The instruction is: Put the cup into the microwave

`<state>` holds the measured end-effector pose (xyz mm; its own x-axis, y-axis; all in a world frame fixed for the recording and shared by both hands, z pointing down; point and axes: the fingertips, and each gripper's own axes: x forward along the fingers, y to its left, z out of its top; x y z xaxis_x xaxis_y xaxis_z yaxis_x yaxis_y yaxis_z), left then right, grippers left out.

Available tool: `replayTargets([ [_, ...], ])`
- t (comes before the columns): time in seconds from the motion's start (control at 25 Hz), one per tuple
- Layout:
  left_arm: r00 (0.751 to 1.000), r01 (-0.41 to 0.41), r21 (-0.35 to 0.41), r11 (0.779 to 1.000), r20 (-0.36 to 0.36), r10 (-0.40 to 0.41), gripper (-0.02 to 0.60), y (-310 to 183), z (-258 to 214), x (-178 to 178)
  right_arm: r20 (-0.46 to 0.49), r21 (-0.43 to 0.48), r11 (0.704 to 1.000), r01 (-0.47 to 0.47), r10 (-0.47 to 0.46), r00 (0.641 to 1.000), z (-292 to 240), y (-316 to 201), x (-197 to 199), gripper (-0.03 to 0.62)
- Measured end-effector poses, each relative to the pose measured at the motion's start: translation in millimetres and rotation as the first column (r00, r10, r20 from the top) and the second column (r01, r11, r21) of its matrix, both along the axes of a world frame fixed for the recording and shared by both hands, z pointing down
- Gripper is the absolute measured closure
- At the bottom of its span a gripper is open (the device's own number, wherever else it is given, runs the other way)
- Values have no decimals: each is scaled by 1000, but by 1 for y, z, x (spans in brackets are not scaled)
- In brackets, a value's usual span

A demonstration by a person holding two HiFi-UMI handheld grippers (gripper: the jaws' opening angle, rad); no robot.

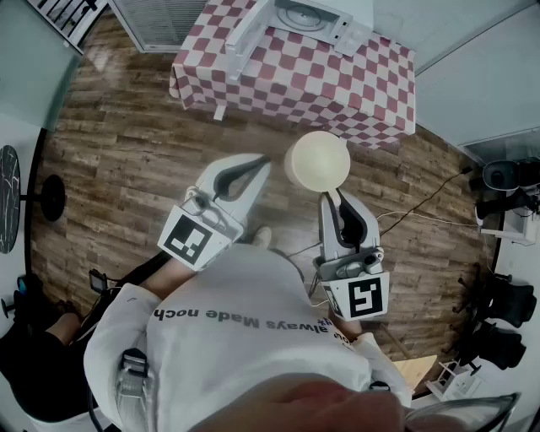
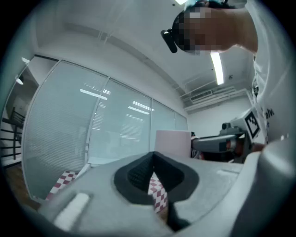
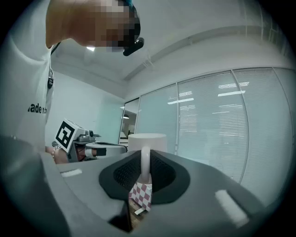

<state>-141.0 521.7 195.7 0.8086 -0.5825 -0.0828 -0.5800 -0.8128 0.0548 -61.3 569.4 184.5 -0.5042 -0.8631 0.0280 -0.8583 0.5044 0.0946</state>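
Head view only: the microwave (image 1: 316, 18) is seen beyond the cup (image 1: 316, 160). Its handle is shown pinched by the right gripper (image 3: 144, 172) in that gripper's view. The left gripper (image 2: 153, 170) is pressed together.

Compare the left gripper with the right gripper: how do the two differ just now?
The right gripper holds the cup by its handle; the left gripper holds nothing. The right gripper's jaws clamp that handle; the left gripper's jaws meet at their tips. The left gripper slants rightward, the right gripper points nearly straight ahead. Both are grey and carry a marker cube.
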Motion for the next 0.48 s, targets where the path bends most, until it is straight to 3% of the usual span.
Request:
replayTargets([
  [0.48, 1000, -1, 18, 1000, 15, 1, 578, -15, 1, 14, 9, 11, 1000, 3, -3, 1000, -6, -12, 15, 553],
])
